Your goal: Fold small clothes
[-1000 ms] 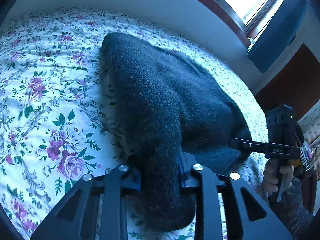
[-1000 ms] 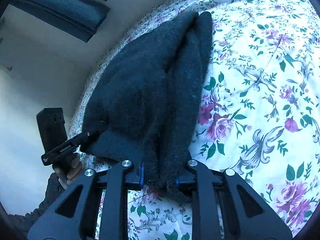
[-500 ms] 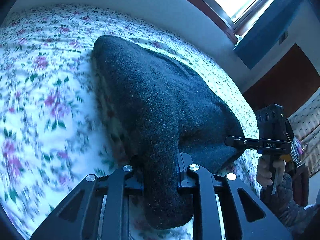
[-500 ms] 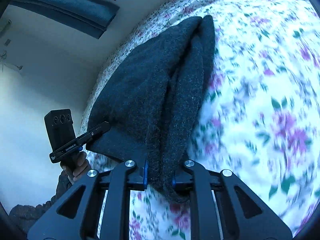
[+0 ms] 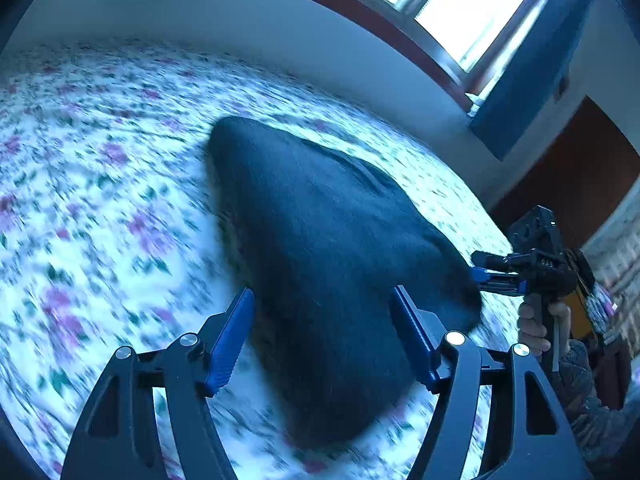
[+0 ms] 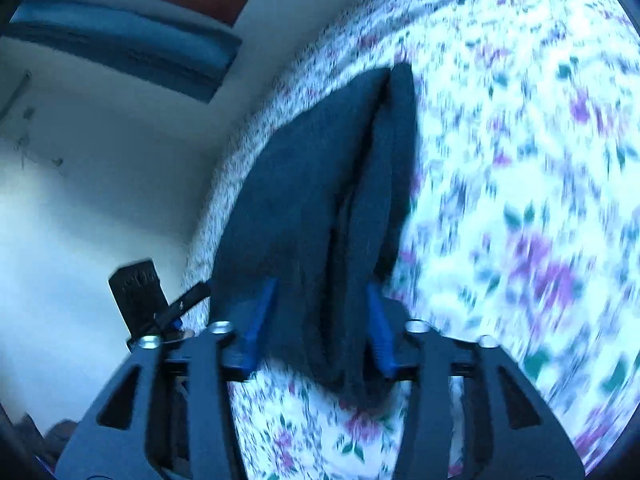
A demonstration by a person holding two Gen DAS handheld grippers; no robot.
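1. I am looking down over a bed (image 5: pixel 100 208) with a white sheet printed in purple flowers and green leaves; the print is smearing with blur in both views.
2. A pale wall (image 5: pixel 248 36) is running along the far edge of the bed, and a window (image 5: pixel 472 4) with a dark red-brown frame is glowing at 1 o'clock in my left view.
3. A blue curtain (image 5: pixel 532 68) is hanging beside the window at 2 o'clock; in my right view it is showing as a blue band (image 6: pixel 128 52) at 10 o'clock.
4. A dark brown panel (image 5: pixel 576 176) is standing at 3 o'clock past the curtain; I cannot tell what it is.
5. Nothing is lying between my claws and the cloth.
6. The cloth (image 5: pixel 332 248) is a dark, fuzzy knit, lying on the sheet in the middle of my left view and tapering to a rounded tip at 11 o'clock.
7. In my right view the cloth (image 6: pixel 320 200) is showing a long crease down its middle, with two layers lying side by side.
8. My left claw (image 5: pixel 324 344) is opening, its blue pads standing wide on both sides of the near end of the cloth, with cloth between them but not pinched.
9. My right claw (image 6: pixel 320 324) is opening too, about half wide, its pads flanking the near corner of the cloth without squeezing it.
10. My right claw (image 5: pixel 500 272) is also showing at 3 o'clock in the left view, at the cloth's right corner, with my hand (image 5: pixel 536 328) on its grip.
11. My left claw (image 6: pixel 176 312) is appearing at 8 o'clock in the right view, at the cloth's left corner.
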